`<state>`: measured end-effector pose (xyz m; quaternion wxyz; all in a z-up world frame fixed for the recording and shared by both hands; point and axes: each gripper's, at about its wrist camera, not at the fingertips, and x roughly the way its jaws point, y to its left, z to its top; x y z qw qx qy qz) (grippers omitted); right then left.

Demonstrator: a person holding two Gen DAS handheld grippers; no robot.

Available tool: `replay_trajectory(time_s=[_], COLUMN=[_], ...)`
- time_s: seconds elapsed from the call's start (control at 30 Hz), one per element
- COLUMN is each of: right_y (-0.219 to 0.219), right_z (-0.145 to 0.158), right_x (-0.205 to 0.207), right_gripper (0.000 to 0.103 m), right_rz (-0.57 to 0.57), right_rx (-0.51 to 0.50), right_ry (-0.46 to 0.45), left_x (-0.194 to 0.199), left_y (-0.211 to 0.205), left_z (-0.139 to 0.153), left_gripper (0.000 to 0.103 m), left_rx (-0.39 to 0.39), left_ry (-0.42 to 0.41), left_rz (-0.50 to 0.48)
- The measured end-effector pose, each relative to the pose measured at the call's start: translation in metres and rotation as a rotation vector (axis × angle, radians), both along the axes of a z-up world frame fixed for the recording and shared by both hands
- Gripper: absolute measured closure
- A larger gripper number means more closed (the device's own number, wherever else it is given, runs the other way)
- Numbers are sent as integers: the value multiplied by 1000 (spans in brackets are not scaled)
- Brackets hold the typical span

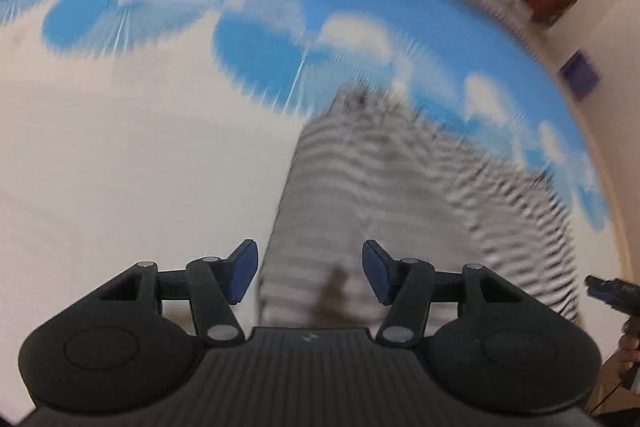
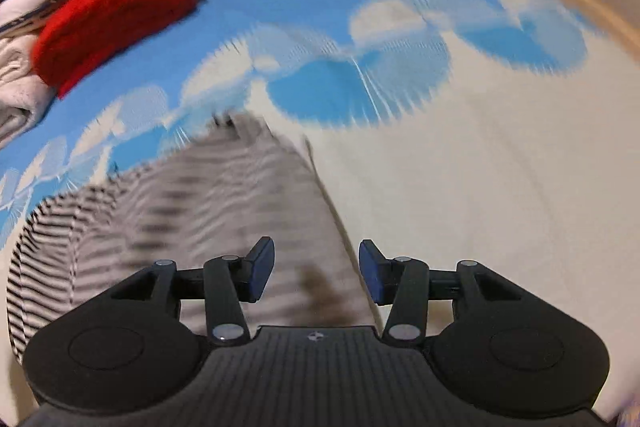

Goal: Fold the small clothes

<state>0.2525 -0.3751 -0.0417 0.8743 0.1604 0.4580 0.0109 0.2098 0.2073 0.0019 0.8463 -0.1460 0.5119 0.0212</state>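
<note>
We hold our left gripper (image 1: 308, 273) and right gripper (image 2: 316, 271) with fingers released and empty above the striped shirt (image 1: 384, 203), which lies partly folded on the near desk (image 1: 120, 167), with a red folded cloth (image 2: 116, 15) far away, so folding seems left.

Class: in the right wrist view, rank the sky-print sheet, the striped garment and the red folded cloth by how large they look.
1. Sky-print sheet
2. Striped garment, nearer the camera, so inflated
3. Red folded cloth
</note>
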Motion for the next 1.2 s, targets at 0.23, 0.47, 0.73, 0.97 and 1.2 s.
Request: replay_trajectory(time_s=[0.23,0.47,0.73,0.97,1.2], right_y=[4,3,-42,-23,-8], right_z=[-35,-44,-14,-39,2], right_x=[-13,-10,-28,-18,-33], right_gripper=[54,92,101,101,87], right_rz=[29,18,-140,-105,-53], right_rx=[-22,17,130,5,-126], right_ry=[152,173,37,173,-30], left_x=[10,6,-10,-14,-17], left_y=[-5,-7,-3,-12,-23], left_z=[-37,-33,-30,-27,12], left_gripper=[44,98,98,92,77], left_rx=[-21,-45,79,89,197], left_ry=[167,107,139,159,-82], left_rz=[-39,-53,-57,-42,-83])
